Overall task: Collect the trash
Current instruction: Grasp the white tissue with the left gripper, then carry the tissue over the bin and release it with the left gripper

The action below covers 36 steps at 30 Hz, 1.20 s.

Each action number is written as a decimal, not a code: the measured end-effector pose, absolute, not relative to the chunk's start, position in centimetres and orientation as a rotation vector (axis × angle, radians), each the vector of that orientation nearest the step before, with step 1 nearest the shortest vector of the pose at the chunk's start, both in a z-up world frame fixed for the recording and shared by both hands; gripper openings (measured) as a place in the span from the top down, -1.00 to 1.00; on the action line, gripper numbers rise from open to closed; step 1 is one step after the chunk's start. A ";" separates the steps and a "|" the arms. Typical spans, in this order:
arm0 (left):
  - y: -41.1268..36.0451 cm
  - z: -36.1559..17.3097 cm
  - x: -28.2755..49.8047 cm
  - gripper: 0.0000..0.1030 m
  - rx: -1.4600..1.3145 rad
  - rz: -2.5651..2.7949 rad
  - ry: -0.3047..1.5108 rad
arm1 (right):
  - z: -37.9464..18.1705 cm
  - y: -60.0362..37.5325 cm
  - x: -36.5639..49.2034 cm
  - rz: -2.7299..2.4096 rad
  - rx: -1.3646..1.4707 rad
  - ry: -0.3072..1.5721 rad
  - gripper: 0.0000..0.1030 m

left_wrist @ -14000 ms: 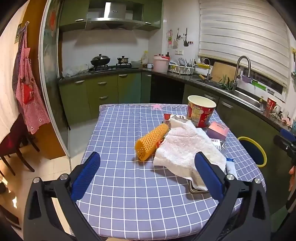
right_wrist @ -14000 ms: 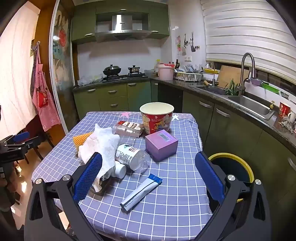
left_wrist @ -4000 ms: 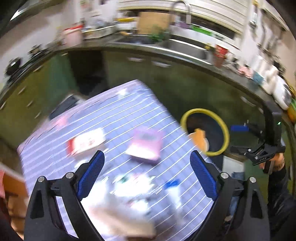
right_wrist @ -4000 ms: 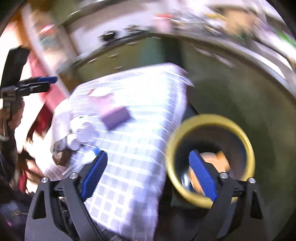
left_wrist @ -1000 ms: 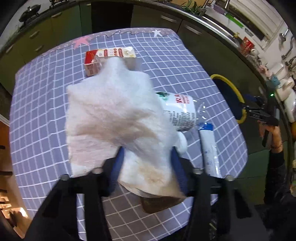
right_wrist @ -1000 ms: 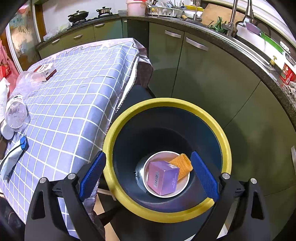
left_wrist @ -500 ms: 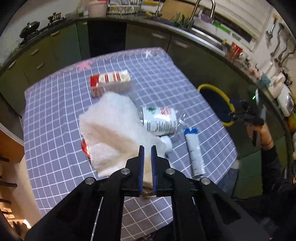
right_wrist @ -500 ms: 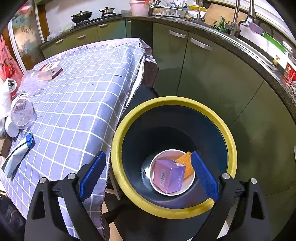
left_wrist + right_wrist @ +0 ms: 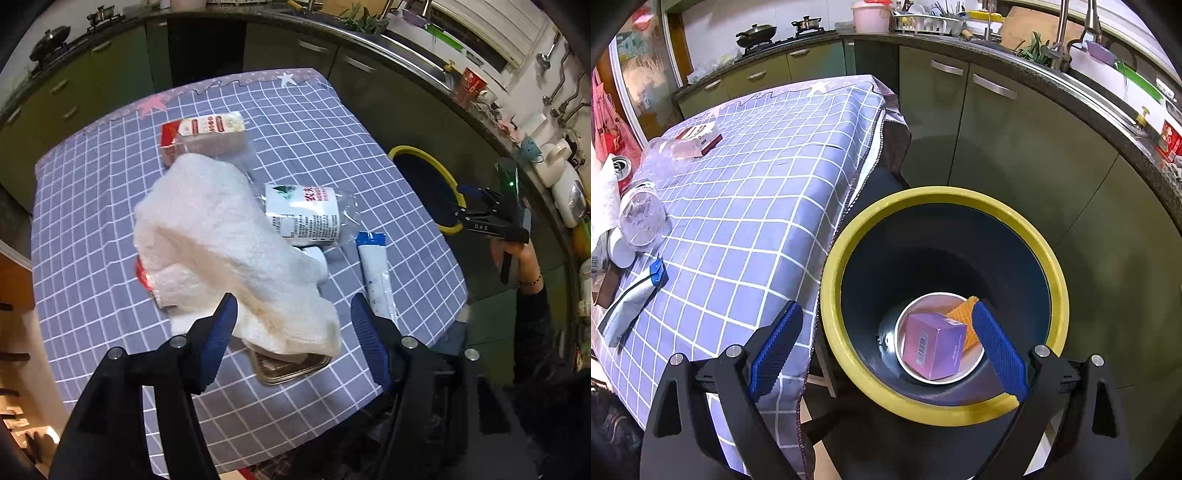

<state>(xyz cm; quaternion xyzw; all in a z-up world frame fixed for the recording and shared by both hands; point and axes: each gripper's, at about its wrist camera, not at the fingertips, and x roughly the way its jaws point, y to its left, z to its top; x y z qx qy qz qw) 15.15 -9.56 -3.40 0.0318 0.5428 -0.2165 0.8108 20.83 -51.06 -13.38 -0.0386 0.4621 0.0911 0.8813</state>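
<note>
**Q:** Which step is in hand at the kitchen table?

**A:** Clearing, part done by my reading. My left gripper (image 9: 291,325) hangs over the near edge of the checked tablecloth (image 9: 92,206), its jaws opening, blue pads either side of the white towel (image 9: 229,243) but pressing on nothing. The towel lies heaped across the litter. My right gripper (image 9: 886,350) is held over the yellow-rimmed bin (image 9: 849,354) beside the table, jaws wide and empty.

**Q:** What is in the bin?

**A:** A purple box (image 9: 932,345) sits in a white bowl (image 9: 916,373) at the bottom, with an orange mesh piece (image 9: 966,314) against it.

**Q:** And what remains on the cloth?

**A:** A crushed plastic bottle (image 9: 306,218) on its side just right of the towel, a blue-ended tube (image 9: 375,273) beside that, a red-and-white carton (image 9: 203,136) at the far side touching the towel's edge, a red can (image 9: 142,275) peeping out on the left, and a metal tray (image 9: 288,367) half hidden under the near corner. A small white cap or tub touches the bottle; I cannot tell which.

**Q:** What does the next move call for?

**A:** In my judgement, picking one loose piece, the bottle or the tube, since both lie clear of the towel. The left jaws would need to straddle it, close, then carry it across to the bin. The bottle looks soft and may buckle; the towel could snag and drag things along.
</note>
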 end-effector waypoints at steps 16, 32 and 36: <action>-9.1 -4.4 14.4 0.96 0.059 -0.509 1.180 | -13.6 -51.2 20.9 0.200 -0.075 0.966 -0.78; -7.6 5.4 13.8 0.97 0.105 -0.444 0.917 | -12.8 -51.4 20.5 0.197 -0.062 0.940 -0.78; -8.5 8.4 14.2 0.97 0.132 -0.448 0.851 | -12.3 -51.5 20.0 0.192 -0.061 0.926 -0.78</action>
